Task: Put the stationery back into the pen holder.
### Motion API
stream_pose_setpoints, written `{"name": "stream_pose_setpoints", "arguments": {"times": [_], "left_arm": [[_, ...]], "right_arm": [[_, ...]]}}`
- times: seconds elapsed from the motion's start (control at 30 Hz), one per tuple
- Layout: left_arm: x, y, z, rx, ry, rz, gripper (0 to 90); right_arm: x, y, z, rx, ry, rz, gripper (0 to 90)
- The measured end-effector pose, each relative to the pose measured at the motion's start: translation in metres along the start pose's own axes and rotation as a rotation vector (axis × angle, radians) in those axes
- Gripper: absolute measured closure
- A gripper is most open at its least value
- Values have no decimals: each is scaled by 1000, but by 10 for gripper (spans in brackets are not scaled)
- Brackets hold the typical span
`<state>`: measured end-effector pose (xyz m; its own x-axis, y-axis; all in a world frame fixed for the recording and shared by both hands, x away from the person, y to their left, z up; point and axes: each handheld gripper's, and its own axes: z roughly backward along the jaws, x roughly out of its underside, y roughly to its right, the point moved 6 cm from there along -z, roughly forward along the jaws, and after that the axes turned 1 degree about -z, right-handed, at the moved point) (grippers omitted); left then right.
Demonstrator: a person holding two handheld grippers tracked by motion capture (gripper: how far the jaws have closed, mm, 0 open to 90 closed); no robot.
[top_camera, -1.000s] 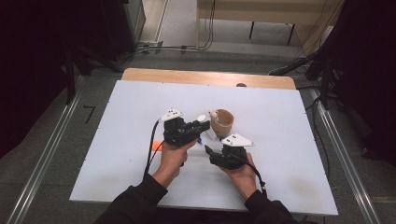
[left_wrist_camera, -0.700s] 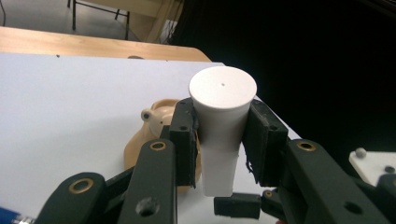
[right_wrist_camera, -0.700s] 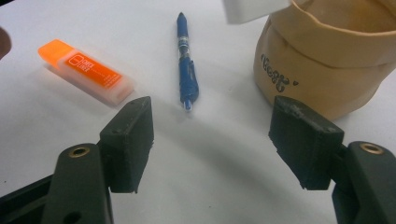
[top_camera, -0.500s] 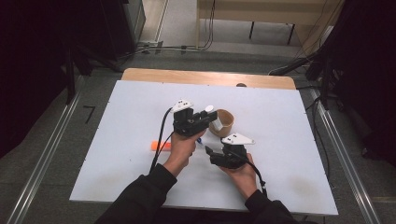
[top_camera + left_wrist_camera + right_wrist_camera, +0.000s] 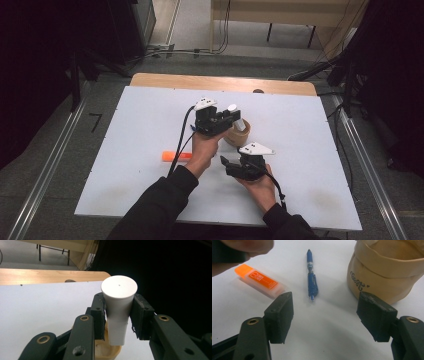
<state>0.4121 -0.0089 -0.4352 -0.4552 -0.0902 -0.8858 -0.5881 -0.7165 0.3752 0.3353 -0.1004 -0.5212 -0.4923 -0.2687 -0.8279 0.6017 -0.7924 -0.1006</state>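
Holding a white tube (image 5: 118,307) clamped in my left gripper (image 5: 117,315), right above the pouch (image 5: 239,134). Right gripper (image 5: 324,317) sits wide open and empty; pen (image 5: 311,277) at its 12 o'clock. Next I'd lower and release.

White tube (image 5: 118,303), tan bag (image 5: 387,272), blue pen (image 5: 312,280), orange case (image 5: 260,281).

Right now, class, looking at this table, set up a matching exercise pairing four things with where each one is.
Things:
1. white tube
2. blue pen
3. orange case
4. tan pouch

Places:
A. flat on the table, beside the pen
B. clamped in the left gripper
C. upright on the table, under the tube
D. flat between case and pouch

Pairs: 1-B, 2-D, 3-A, 4-C
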Motion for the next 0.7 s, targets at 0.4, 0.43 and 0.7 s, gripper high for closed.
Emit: {"name": "stream_pose_setpoints", "arguments": {"times": [0.4, 0.43, 0.7], "left_arm": [[4, -14, -20, -61, -38, 2, 671], [4, -15, -21, -60, -40, 3, 671], [6, -20, -31, -73, -73, -8, 668]], "right_arm": [[0, 2, 2, -2, 4, -8, 281], [0, 2, 2, -2, 3, -10, 281], [0, 2, 2, -3, 5, -14, 282]]}}
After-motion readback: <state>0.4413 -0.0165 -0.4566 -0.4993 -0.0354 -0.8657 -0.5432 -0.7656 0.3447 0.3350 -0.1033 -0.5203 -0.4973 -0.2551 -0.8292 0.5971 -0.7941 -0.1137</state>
